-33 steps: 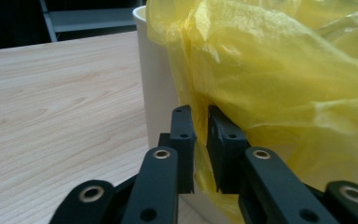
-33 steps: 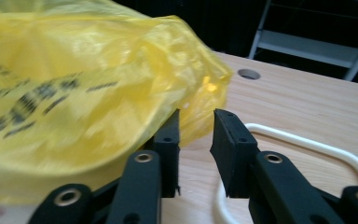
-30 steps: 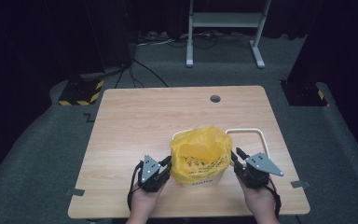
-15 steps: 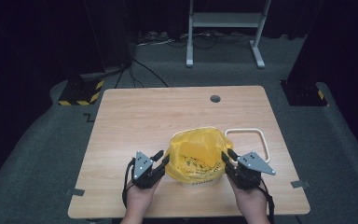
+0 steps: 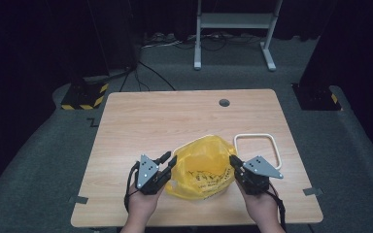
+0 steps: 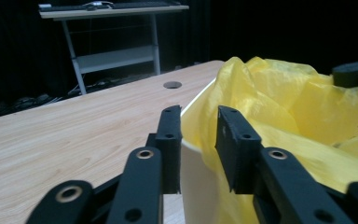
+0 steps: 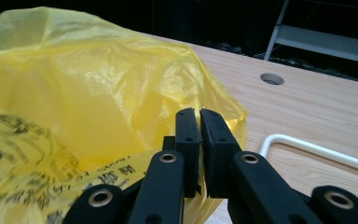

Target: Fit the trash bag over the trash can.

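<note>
- A yellow plastic bag sat near the front edge of the wooden bench, between the two grippers, draped over a white container whose rim and wall showed in the left gripper view; most of that container was hidden under the plastic.
- The left gripper stood at the bag's left side. In the left gripper view its fingers were spread, with the white rim and a fold of yellow film in the gap between them. They had just been closing a little, but the pads did not visibly press on anything.
- The right gripper was at the bag's right side. In the right gripper view its fingers were pressed almost together after just closing. A thin edge of the bag seemed pinched between them, though the film in the slit was too thin to make out clearly.
- Black print on the bag was blurred and crumpled, and could not be read.
- A white wire frame lay on the bench just beside the bag's right side; its near left corner was covered by the right gripper and the bag.
- The person's forearms were cut off by the bottom edge of the high view.
</note>
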